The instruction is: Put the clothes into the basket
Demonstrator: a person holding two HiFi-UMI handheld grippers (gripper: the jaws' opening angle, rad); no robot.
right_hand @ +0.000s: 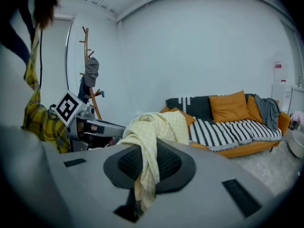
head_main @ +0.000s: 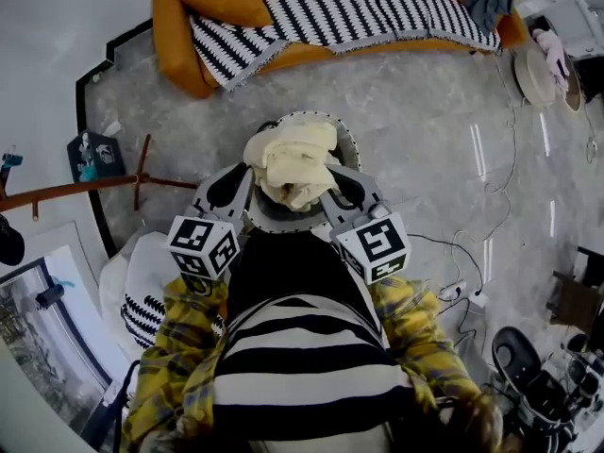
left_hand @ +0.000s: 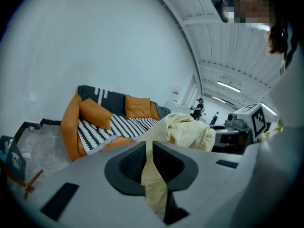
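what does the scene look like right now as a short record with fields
held item: cloth, pale yellow, bunched between both grippers
left gripper: shut on the cloth
right gripper: shut on the cloth
basket: below the cloth in the head view, only its rim showing
background: orange sofa with a striped throw

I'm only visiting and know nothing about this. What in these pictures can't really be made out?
Inside of the basket: in the head view the bunched pale yellow cloth covers it, so only part of the rim shows.
What garment the cloth is: it is crumpled in all three views.
The basket from the two gripper views: it does not appear in either.
Distant figures in the left gripper view: too small to tell what they are doing.
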